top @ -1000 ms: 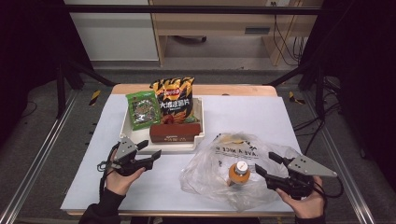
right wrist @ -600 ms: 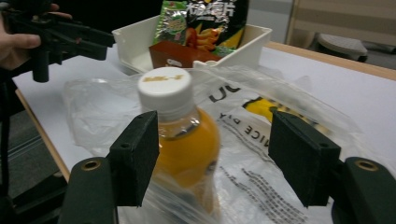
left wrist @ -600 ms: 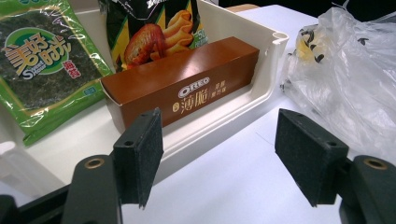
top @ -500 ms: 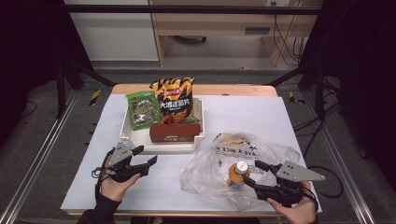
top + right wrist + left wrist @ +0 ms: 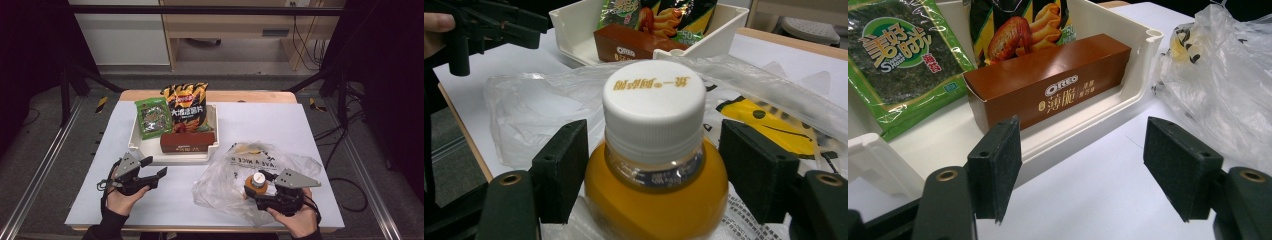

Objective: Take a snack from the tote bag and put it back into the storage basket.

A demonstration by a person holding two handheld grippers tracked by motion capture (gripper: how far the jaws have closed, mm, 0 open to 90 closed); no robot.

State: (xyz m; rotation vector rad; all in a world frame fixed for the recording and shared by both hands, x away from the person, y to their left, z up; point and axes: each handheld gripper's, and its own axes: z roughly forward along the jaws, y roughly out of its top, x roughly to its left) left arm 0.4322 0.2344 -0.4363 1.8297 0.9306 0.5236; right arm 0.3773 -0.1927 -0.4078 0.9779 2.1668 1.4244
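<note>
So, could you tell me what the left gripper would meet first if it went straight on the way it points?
Probably the near wall of the white tray, with the brown Oreo box just behind it. The left gripper is open over bare table.

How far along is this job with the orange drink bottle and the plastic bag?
Looks early. The orange drink bottle stands upright on the plastic bag, between the right gripper's open jaws, which have not closed on it. The left gripper is open with nothing in it, near the white tray. The three snacks sit in that tray. Gripping and moving the bottle seems still to come.
</note>
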